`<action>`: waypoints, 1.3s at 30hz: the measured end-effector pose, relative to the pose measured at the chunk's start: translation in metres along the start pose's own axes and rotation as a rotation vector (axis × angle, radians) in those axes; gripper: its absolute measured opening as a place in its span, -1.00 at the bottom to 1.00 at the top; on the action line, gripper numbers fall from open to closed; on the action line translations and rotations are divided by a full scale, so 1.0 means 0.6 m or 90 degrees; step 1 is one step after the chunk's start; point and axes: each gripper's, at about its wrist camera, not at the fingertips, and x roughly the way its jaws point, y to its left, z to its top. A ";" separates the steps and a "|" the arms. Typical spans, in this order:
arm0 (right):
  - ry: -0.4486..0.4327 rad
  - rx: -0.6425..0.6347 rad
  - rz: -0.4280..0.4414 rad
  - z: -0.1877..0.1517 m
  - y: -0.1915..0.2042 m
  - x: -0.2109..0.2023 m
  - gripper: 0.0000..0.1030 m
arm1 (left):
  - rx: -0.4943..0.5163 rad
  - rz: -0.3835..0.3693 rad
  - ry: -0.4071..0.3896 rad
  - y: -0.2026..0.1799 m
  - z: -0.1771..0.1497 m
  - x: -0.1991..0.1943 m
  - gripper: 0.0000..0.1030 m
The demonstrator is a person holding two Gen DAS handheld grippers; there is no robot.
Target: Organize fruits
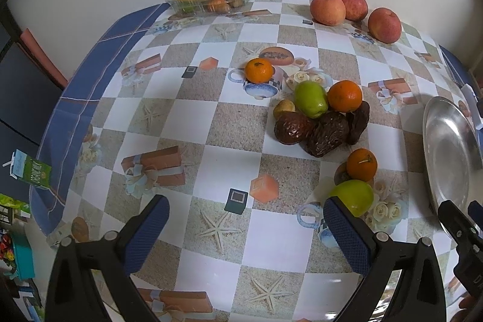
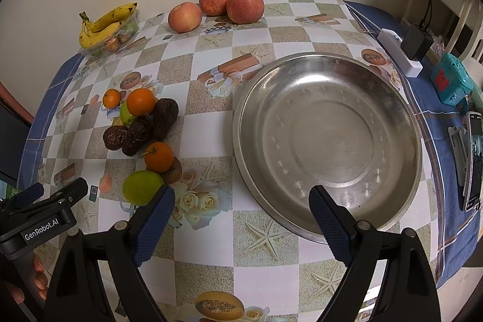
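Left wrist view: the left hand-held gripper [image 1: 246, 228] is spread wide, holding nothing, above the surface [image 1: 211, 122]. A green fruit [image 1: 354, 196] sits just beside its right finger.

Right wrist view: the right hand-held gripper [image 2: 241, 219] is equally wide, empty; the steel bowl [image 2: 327, 141] lies directly ahead-right.

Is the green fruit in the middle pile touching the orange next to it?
Touching. In the left wrist view the green fruit presses against the orange with no tablecloth visible between them; both sit on the dark dates.

The tabletop [image 2: 211, 122] wears a checkered cloth. On it lie three apples [image 2: 184, 17], a steel basin [image 2: 327, 141], a banana tray [image 2: 99, 49], and heaped tangerines [image 2: 140, 101] and dates [image 2: 164, 118].
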 end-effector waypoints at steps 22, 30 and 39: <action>0.001 0.000 0.000 0.000 0.000 0.002 0.76 | -0.010 -0.029 0.000 0.001 0.004 -0.004 1.00; 0.002 0.000 0.000 0.001 0.000 0.001 0.76 | -0.013 -0.049 0.001 0.003 0.004 -0.003 1.00; 0.003 -0.002 -0.001 -0.001 0.000 0.004 0.76 | -0.018 -0.034 -0.022 0.008 0.005 -0.002 1.00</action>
